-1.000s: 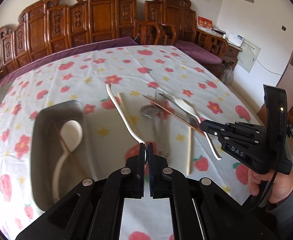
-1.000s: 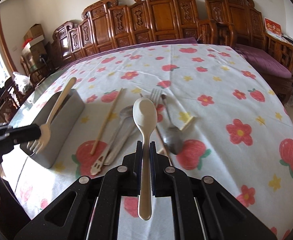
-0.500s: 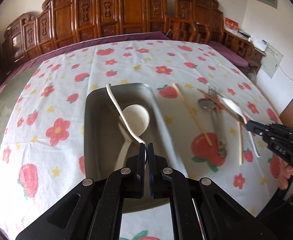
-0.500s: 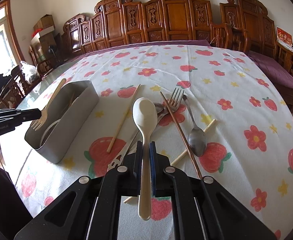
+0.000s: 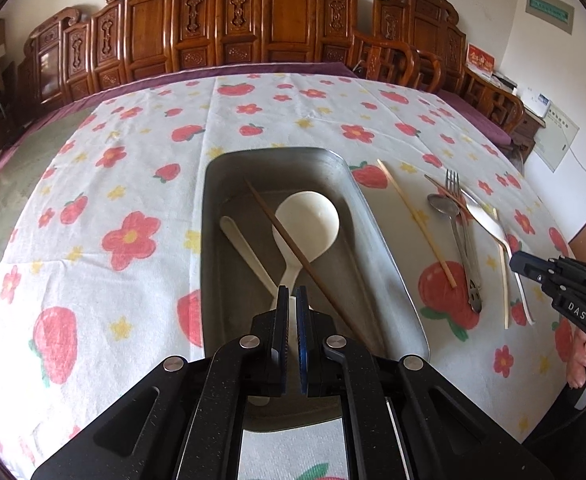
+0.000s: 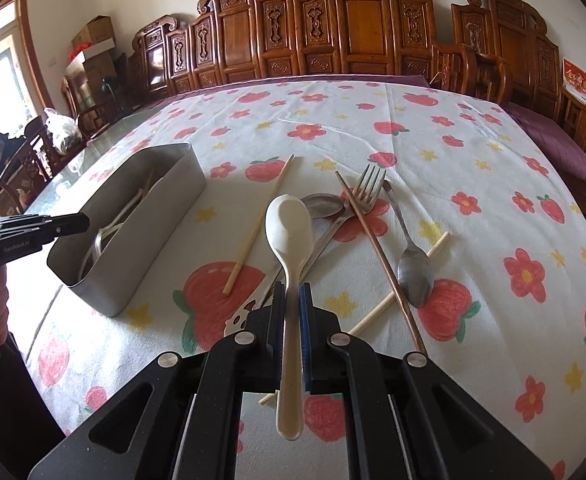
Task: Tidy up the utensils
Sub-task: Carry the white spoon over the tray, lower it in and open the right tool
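Note:
My left gripper (image 5: 292, 292) hangs over the near end of the steel bin (image 5: 389, 248); its jaws stand slightly apart and hold nothing. In the bin lie a white ladle (image 5: 309, 220), a white utensil handle (image 5: 245, 248) and a brown chopstick (image 5: 293, 248). My right gripper (image 6: 292, 292) is shut on a cream spoon (image 6: 289, 224), held above the table right of the bin (image 6: 161, 208). On the cloth lie a pale chopstick (image 6: 259, 226), a fork (image 6: 367, 186), a brown chopstick (image 6: 377, 252) and a metal spoon (image 6: 413, 268).
The table carries a white cloth with strawberries and flowers (image 5: 133, 152). Carved wooden chairs (image 5: 277, 20) line the far edge. The table's right edge drops off near the wall (image 5: 553, 208). Another pale chopstick (image 6: 397, 292) lies under the metal utensils.
My left gripper carried a white fork over the bin and let it go; the fork now lies in the bin. My right gripper kept hold of the cream spoon and drifted slightly.

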A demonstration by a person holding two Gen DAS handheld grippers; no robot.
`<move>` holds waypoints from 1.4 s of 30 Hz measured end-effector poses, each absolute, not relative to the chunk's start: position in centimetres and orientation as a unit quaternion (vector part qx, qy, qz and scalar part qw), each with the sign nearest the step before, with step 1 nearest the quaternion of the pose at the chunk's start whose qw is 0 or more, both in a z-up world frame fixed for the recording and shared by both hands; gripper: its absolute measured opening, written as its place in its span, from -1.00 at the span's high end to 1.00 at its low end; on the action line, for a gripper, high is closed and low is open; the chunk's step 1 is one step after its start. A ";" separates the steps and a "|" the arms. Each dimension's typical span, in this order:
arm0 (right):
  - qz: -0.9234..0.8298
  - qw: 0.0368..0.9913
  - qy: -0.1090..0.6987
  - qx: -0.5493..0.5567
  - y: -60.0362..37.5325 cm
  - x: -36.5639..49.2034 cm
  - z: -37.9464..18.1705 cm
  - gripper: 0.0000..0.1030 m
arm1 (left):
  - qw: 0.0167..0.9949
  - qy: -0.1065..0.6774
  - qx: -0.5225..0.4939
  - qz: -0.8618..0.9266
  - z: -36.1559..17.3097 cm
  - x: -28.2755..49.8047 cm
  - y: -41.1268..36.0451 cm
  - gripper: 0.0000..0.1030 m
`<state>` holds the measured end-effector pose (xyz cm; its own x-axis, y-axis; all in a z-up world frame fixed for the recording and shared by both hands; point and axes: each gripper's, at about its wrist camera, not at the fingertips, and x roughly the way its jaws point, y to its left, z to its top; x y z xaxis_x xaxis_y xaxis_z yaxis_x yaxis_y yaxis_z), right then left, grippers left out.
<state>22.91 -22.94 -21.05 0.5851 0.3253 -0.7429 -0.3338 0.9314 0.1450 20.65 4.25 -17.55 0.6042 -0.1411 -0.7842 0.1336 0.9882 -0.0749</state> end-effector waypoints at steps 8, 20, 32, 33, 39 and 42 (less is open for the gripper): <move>0.203 0.889 0.410 0.011 -21.6 21.9 -19.8 0.84 | 0.910 0.410 0.001 -0.060 -15.9 20.1 5.5 0.93; 0.241 0.887 0.393 -0.004 -15.0 22.3 -16.7 0.84 | 0.925 0.378 -0.008 -0.036 -14.0 19.8 7.9 0.93; 0.269 0.878 0.395 -0.014 -7.2 24.6 -15.8 0.84 | 0.929 0.369 -0.026 -0.013 -13.2 19.8 10.3 0.93; 0.269 0.878 0.396 -0.015 -6.8 24.7 -15.9 0.84 | 0.929 0.369 -0.027 -0.012 -13.2 19.9 10.5 0.93; 0.264 0.873 0.409 -0.008 -4.9 26.1 -16.9 0.84 | 0.929 0.368 -0.034 0.003 -13.1 20.0 11.6 0.93; 0.262 0.872 0.413 -0.005 -4.1 26.8 -17.3 0.84 | 0.928 0.369 -0.040 0.010 -13.2 20.1 12.2 0.93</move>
<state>26.83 -4.13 -17.30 0.5208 0.4528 -0.7237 -0.4616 0.8625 0.2075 20.05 12.16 -13.16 0.7269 -0.0116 -0.6866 -0.0477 0.9966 -0.0673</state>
